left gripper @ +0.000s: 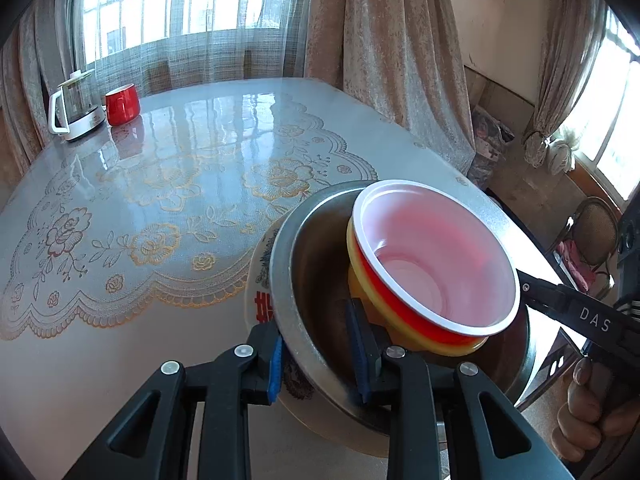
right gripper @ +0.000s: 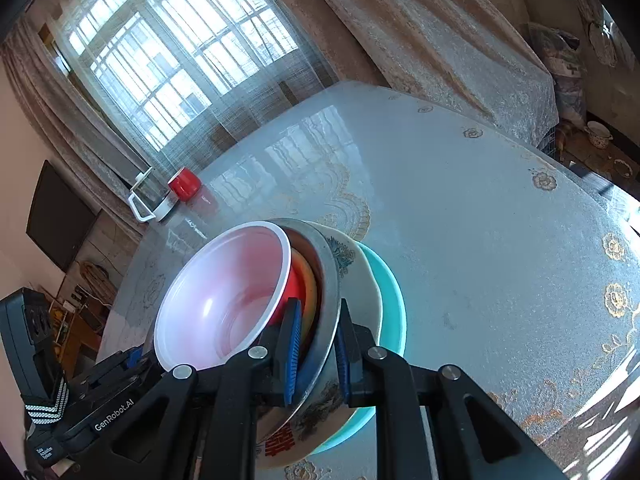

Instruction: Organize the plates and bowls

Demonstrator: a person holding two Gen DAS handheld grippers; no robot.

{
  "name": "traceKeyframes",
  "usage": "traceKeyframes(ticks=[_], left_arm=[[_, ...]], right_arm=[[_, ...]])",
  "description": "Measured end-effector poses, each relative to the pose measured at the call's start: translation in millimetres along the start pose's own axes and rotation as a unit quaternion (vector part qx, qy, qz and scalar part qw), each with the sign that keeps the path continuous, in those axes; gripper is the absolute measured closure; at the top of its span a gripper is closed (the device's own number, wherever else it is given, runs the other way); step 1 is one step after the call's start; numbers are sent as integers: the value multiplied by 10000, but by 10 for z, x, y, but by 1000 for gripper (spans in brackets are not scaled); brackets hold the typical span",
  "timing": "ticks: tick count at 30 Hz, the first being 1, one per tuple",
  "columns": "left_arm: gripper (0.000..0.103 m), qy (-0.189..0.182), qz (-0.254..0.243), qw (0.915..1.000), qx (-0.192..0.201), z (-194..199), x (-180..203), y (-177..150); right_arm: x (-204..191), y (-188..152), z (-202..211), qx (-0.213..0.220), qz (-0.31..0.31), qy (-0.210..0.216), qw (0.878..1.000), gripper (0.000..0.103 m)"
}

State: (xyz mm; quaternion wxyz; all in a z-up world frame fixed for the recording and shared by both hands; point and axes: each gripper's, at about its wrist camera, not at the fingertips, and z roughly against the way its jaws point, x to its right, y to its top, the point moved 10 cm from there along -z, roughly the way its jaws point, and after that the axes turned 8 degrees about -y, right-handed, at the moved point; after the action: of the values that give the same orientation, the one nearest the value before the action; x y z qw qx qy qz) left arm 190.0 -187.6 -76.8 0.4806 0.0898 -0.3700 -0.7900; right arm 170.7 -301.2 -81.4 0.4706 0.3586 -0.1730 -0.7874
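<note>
A nested stack is held tilted over the table: a red bowl with white inside (left gripper: pixel 436 264) on a yellow bowl (left gripper: pixel 360 280), inside a steel bowl (left gripper: pixel 316 248), over a white patterned plate (left gripper: pixel 260 276). My left gripper (left gripper: pixel 318 364) is shut on the steel bowl's rim. In the right wrist view my right gripper (right gripper: pixel 316 352) is shut on the steel bowl's rim (right gripper: pixel 330 280) from the other side; the red bowl (right gripper: pixel 224 296), the patterned plate (right gripper: pixel 366 280) and a teal plate (right gripper: pixel 390 292) show there.
The round table (left gripper: pixel 160 184) has a glossy lace-patterned cover. A glass kettle (left gripper: pixel 76 108) and a red mug (left gripper: pixel 122 104) stand at its far left. Curtains (left gripper: pixel 400 60) and windows are behind. A chair (left gripper: pixel 592 240) stands right of the table.
</note>
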Motion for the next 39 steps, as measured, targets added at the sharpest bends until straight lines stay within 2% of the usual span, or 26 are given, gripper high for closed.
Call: traceKeyframes(ticks=[17, 22, 34, 39], left_arm=[[74, 167, 110, 9998, 26, 18, -7, -36], [74, 121, 220, 9997, 34, 38, -15, -50], [72, 272, 286, 9991, 172, 119, -15, -96], [72, 367, 238, 9986, 287, 198, -18, -92]], right_arm=[[9, -22, 12, 14, 46, -100, 9999, 86], [-16, -25, 44, 64, 97, -153, 9998, 82], [4, -51, 96, 111, 100, -233, 9996, 82], [12, -51, 142, 168, 107, -272, 9994, 78]])
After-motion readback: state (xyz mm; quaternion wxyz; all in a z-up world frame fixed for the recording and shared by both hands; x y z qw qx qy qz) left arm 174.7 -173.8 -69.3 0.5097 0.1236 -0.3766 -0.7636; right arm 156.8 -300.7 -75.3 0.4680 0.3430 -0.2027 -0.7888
